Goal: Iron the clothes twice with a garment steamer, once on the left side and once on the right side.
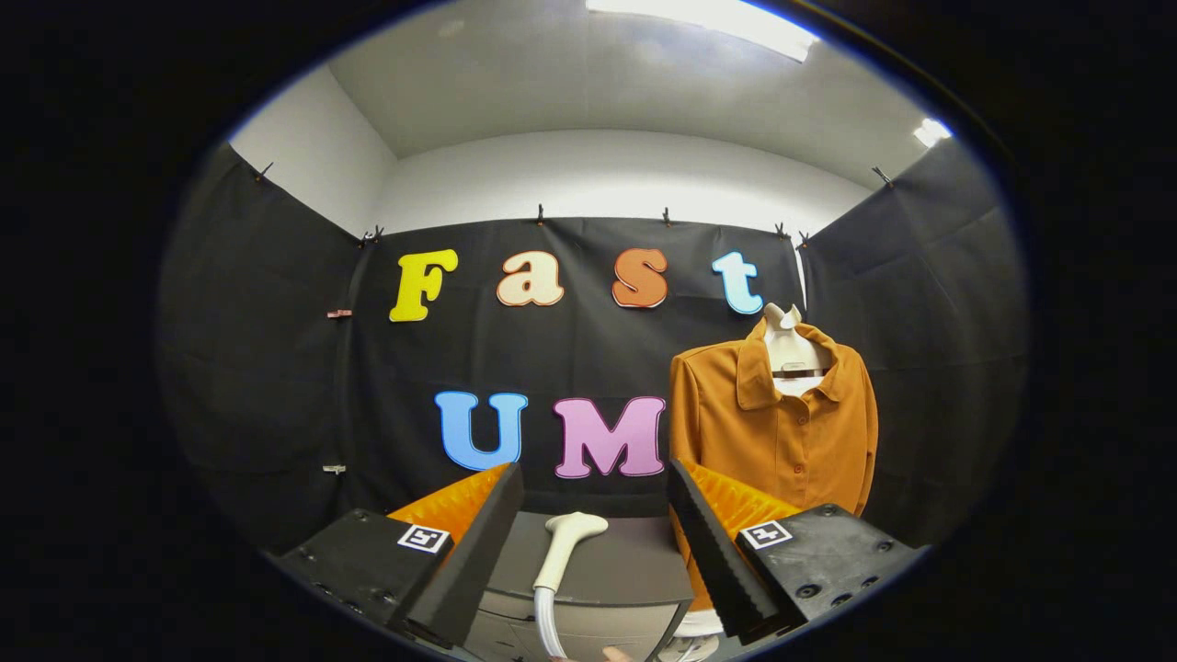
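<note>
Spread wide, the gripper [593,496] holds nothing; its two fingers flank the garment steamer head [568,542], which stands between them on a grey cabinet [634,561], its hose [547,625] curving down over the front. Beyond the steamer head and off toward the right finger, an orange button-up shirt [772,423] hangs on what looks like a mannequin torso [789,345]

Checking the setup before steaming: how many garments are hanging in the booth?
1: an orange shirt on a mannequin, beyond the open gripper, past the steamer head lying between its fingers.
</note>
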`<state>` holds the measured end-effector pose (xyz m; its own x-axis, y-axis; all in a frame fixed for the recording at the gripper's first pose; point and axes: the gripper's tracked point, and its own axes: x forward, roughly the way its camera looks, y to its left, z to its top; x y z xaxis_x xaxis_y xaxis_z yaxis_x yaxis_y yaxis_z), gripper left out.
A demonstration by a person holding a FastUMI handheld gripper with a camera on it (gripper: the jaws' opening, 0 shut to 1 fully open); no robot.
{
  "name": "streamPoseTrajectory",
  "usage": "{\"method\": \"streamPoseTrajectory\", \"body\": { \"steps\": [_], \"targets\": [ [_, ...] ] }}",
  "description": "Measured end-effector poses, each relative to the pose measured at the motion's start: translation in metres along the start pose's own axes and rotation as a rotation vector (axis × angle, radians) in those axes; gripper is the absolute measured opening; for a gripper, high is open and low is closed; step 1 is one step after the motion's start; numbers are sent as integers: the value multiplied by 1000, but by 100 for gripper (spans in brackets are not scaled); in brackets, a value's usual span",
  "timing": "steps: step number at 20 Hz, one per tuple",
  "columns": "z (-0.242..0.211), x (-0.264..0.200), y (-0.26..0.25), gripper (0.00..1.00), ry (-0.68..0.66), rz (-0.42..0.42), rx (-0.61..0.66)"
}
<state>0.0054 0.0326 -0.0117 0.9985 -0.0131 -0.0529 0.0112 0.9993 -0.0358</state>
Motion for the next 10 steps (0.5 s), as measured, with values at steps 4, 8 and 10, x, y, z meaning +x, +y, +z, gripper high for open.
{"method": "streamPoseTrajectory", "body": {
  "steps": [4,8,10],
  "targets": [
    [-15,6,26,99,38,1,9],
    [-35,14,49,99,84,-12,8],
    [-46,18,61,99,99,-4,15]
  ]
}}
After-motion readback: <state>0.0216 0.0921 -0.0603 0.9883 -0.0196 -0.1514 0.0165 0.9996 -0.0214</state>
